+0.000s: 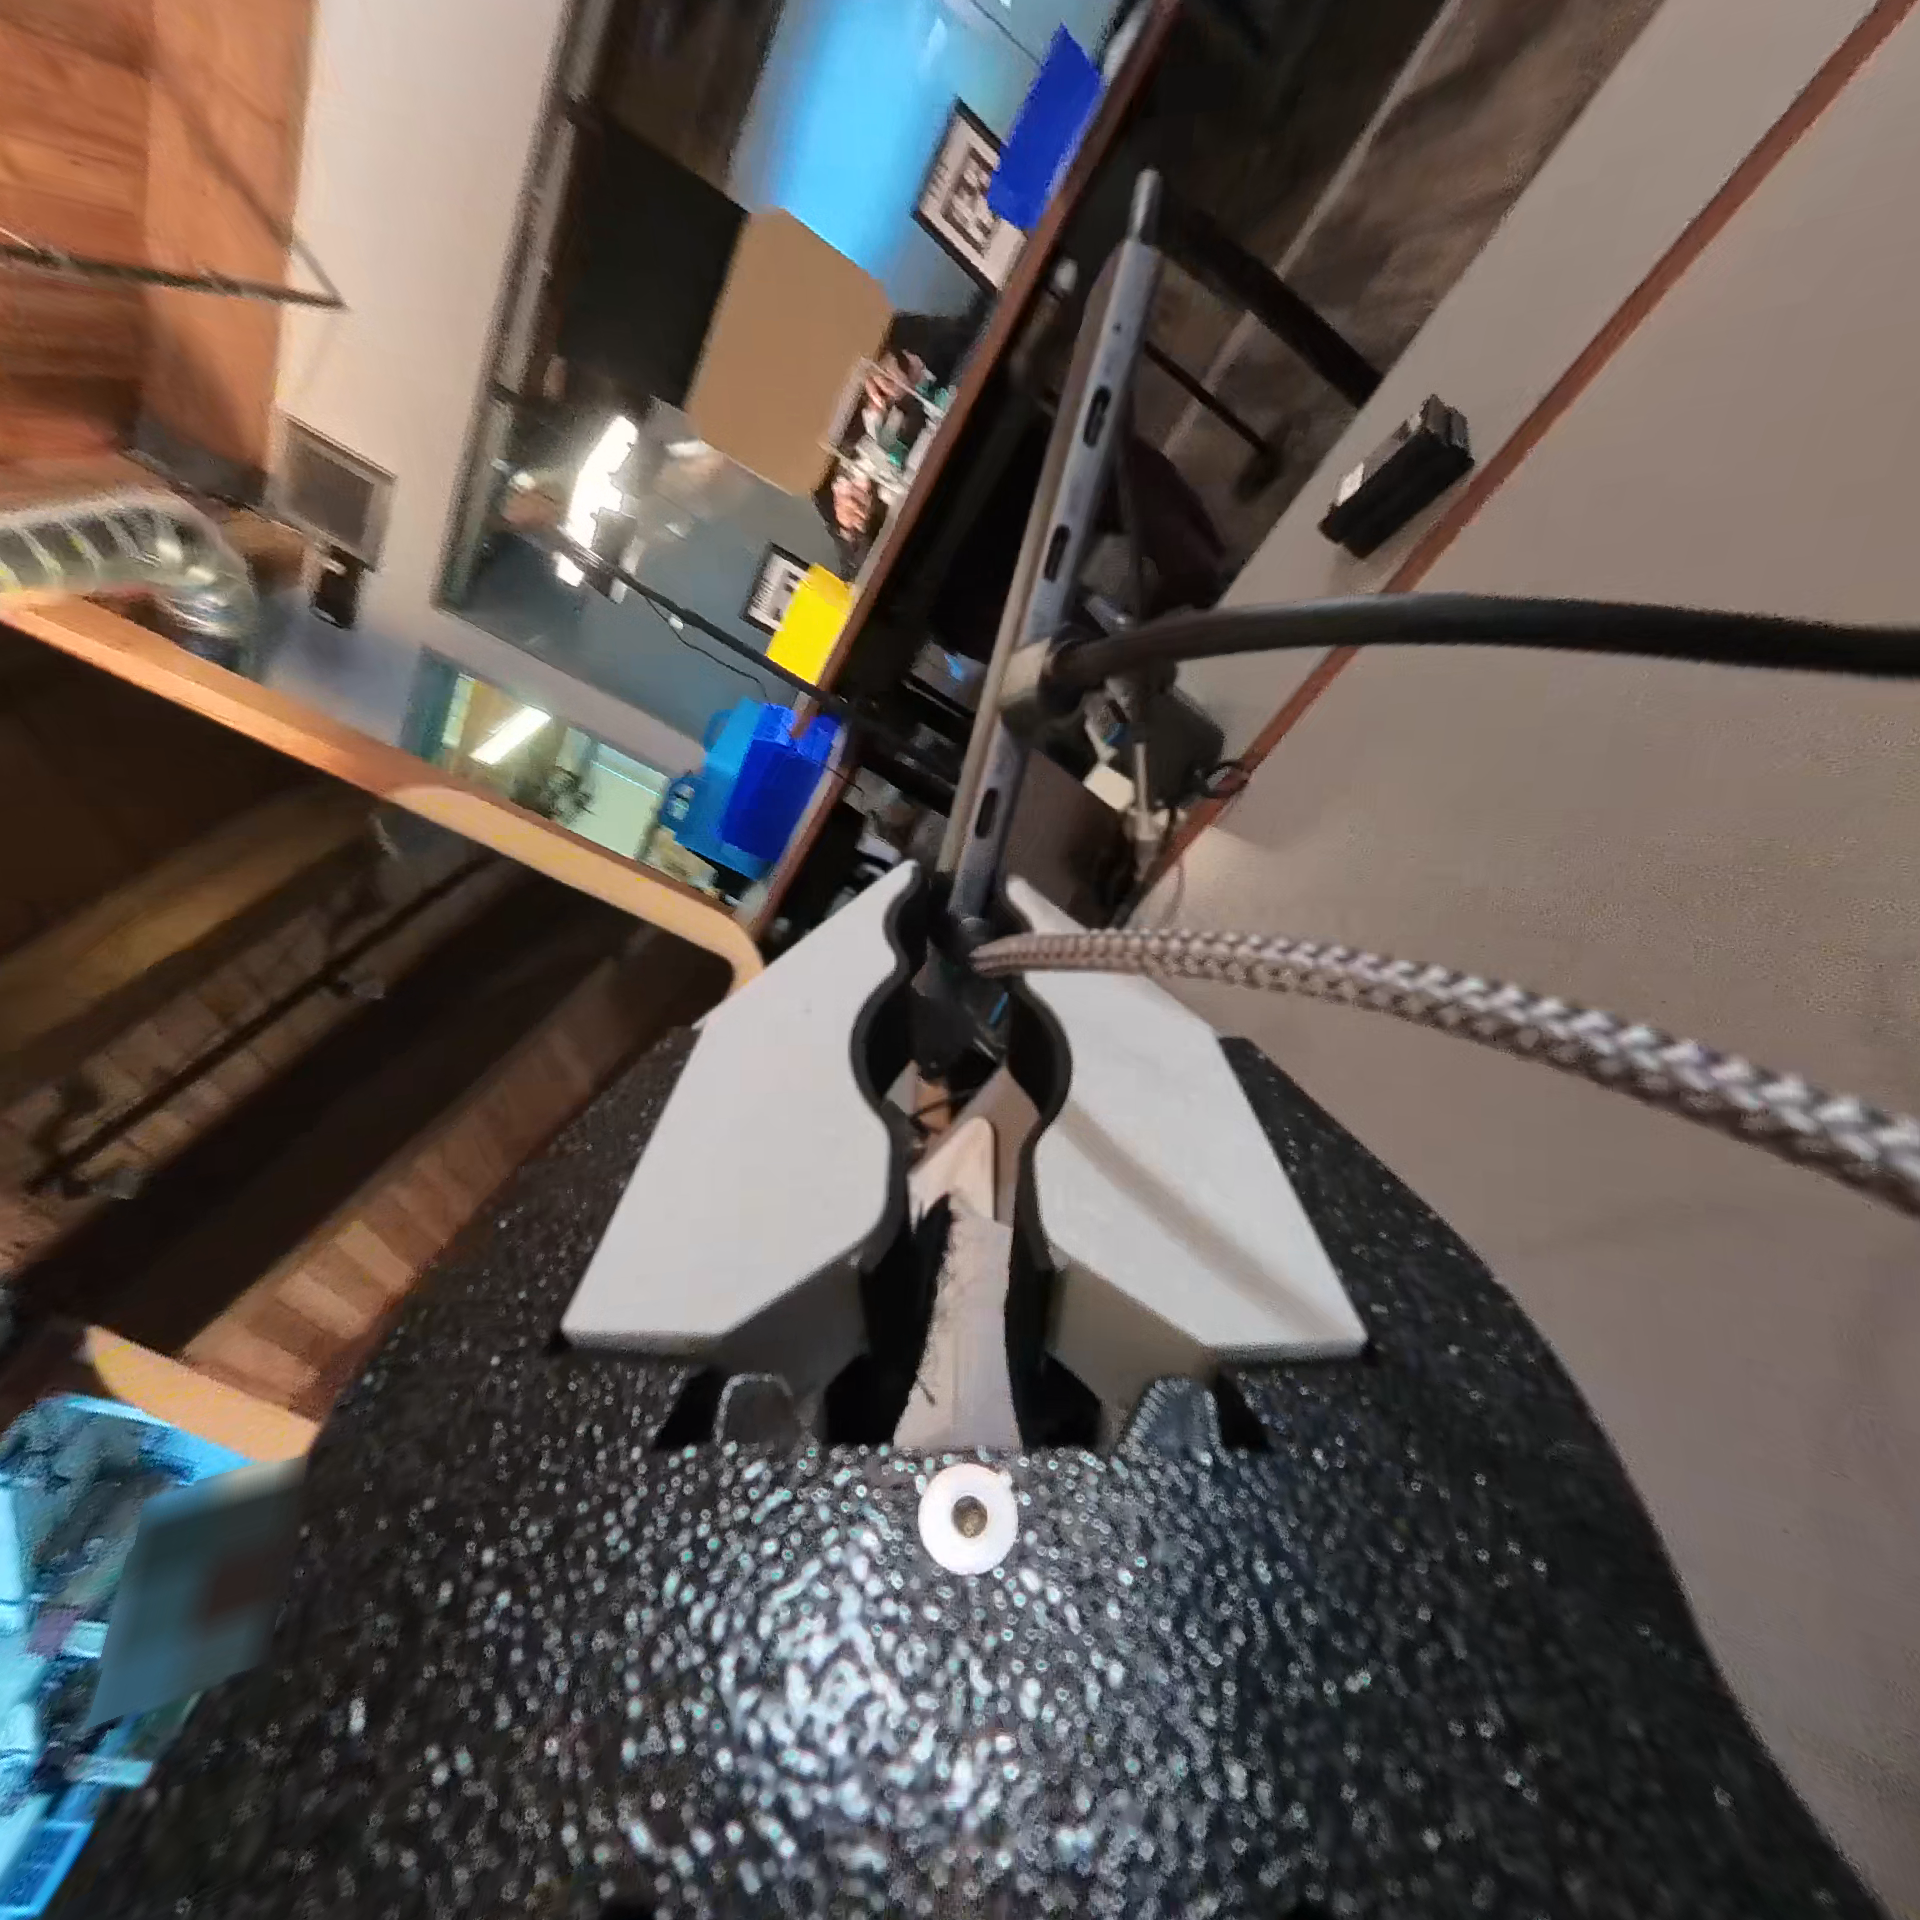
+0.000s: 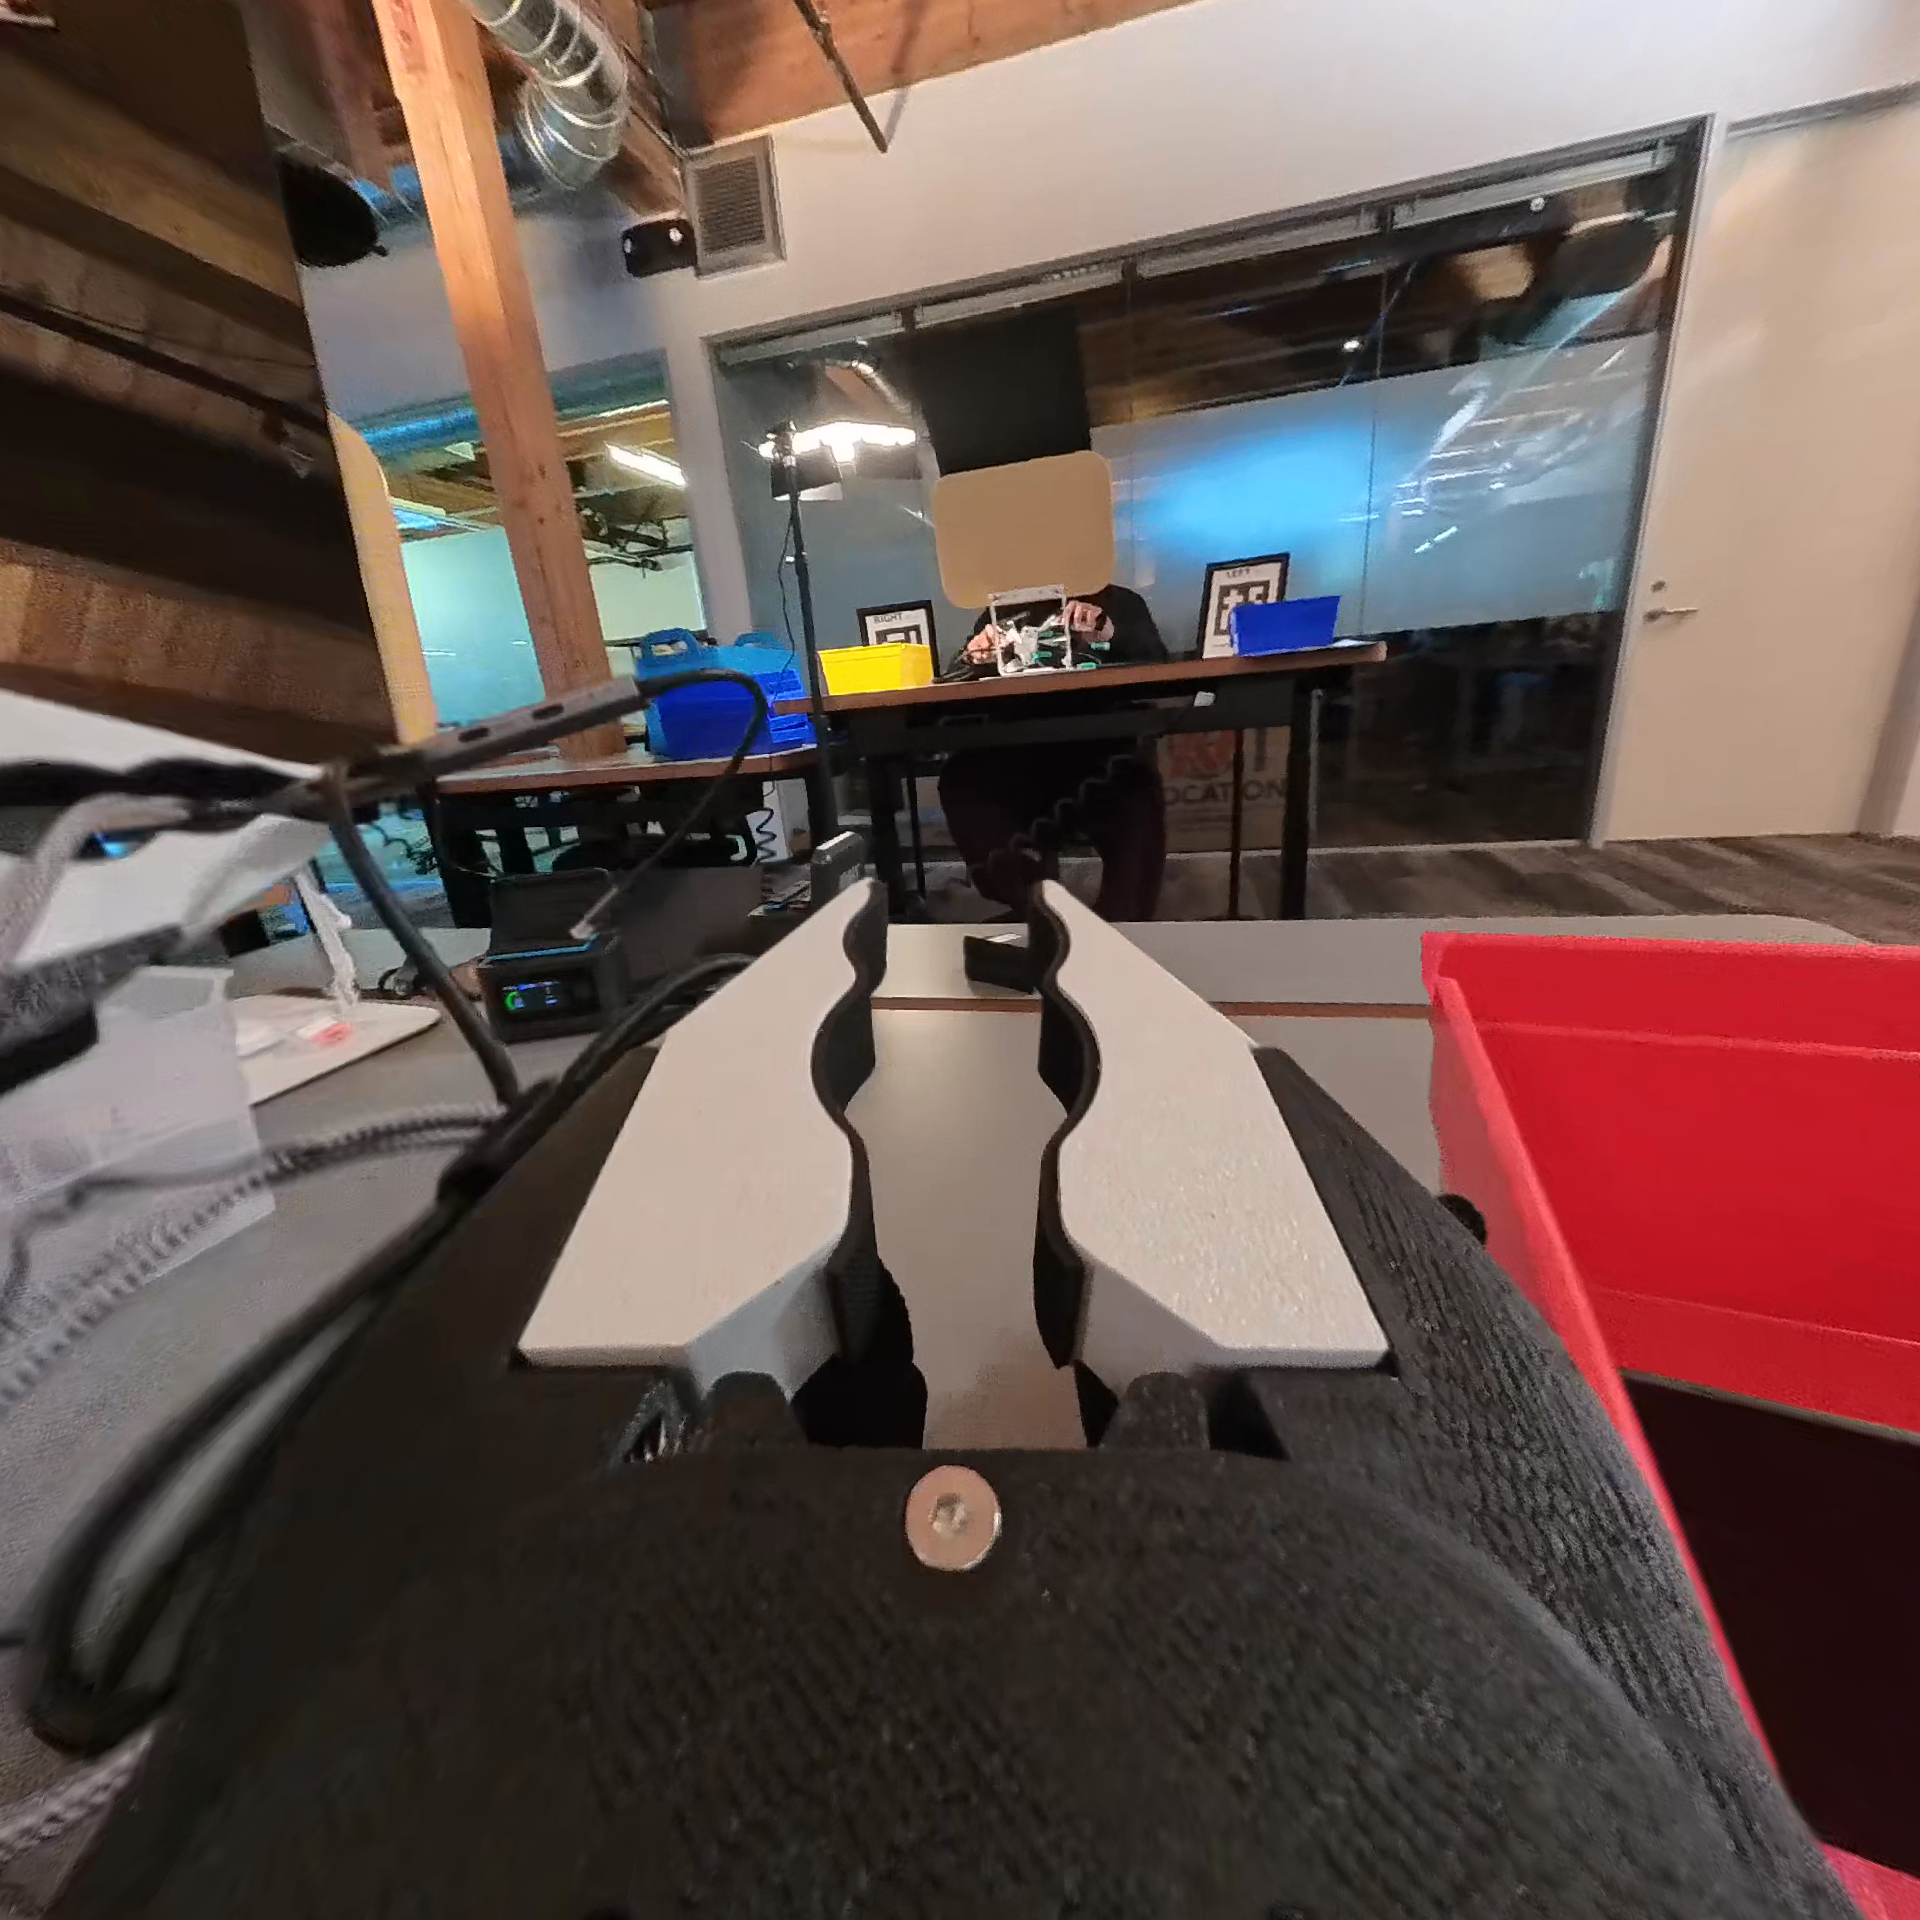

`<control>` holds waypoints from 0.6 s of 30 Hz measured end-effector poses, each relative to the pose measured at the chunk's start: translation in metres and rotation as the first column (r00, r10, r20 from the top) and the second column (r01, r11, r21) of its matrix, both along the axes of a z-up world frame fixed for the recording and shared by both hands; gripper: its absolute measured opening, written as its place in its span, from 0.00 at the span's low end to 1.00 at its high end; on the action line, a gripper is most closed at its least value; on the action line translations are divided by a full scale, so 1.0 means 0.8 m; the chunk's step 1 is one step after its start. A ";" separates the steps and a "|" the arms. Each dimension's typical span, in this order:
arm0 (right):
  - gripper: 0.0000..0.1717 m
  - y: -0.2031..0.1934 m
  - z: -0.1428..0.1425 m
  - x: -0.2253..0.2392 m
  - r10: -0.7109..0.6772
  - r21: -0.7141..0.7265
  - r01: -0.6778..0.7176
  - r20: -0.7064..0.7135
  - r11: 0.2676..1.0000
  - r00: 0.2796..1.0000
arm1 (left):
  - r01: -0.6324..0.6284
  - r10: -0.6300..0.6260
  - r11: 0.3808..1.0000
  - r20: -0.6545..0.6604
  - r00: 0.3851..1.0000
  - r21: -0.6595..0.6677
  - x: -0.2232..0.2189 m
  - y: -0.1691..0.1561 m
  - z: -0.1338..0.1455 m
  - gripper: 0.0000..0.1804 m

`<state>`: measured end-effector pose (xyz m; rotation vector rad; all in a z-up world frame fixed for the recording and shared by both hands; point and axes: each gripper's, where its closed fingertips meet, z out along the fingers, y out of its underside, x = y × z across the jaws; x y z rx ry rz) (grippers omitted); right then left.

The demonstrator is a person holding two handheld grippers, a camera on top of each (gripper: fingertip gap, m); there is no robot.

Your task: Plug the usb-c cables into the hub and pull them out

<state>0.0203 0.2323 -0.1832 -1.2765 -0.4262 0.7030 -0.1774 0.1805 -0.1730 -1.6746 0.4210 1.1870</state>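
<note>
Firmly between left tongs (image 1: 961, 914): hub (image 1: 1081, 416)

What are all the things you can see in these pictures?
Hub: one, grey, held up in the left gripper.
Black cable: one, plugged into the hub's side.
Braided cable: one, grey-white, leaving the hub near the fingers.
Red bin: one, right on the table.
Small black box: one, on the table.
Power station: one, black, beyond the table's far edge.
Person: one, at the far desk.
Left gripper: shut on the hub.
Right gripper: open, nothing between fingers.
</note>
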 end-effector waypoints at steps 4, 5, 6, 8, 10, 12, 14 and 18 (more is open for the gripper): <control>0.15 -0.005 -0.005 -0.012 0.082 -0.041 -0.081 0.032 0.996 0.996 | 0.187 -0.175 0.981 -0.187 0.967 0.047 0.027 0.007 -0.030 0.05; 0.16 -0.008 -0.014 -0.022 0.139 -0.082 -0.134 0.064 0.988 0.988 | 0.210 -0.197 0.977 -0.187 0.962 0.050 0.030 0.007 -0.042 0.05; 0.19 -0.009 -0.023 -0.031 0.191 -0.138 -0.179 0.078 0.974 0.978 | 0.198 -0.185 0.978 -0.178 0.966 0.058 0.027 0.006 -0.053 0.05; 0.20 -0.016 -0.037 -0.047 0.302 -0.234 -0.282 0.052 0.930 0.952 | 0.186 -0.173 0.980 -0.156 0.973 0.073 0.018 0.005 -0.070 0.05; 0.20 -0.031 -0.049 -0.065 0.438 -0.343 -0.414 -0.011 0.843 0.899 | 0.191 -0.176 0.980 -0.206 0.963 0.053 0.016 0.008 -0.074 0.05; 0.24 -0.043 -0.052 -0.075 0.513 -0.400 -0.499 -0.082 0.769 0.855 | 0.224 -0.206 0.973 -0.215 0.955 0.061 0.017 0.007 -0.076 0.05; 0.31 -0.043 -0.058 -0.078 0.526 -0.454 -0.528 -0.142 0.718 0.838 | 0.277 -0.257 0.959 -0.239 0.936 0.051 0.032 0.008 -0.077 0.05; 0.36 -0.062 -0.043 -0.085 0.591 -0.487 -0.718 -0.417 0.496 0.691 | 0.410 -0.383 0.912 -0.313 0.869 0.023 0.067 0.006 -0.074 0.05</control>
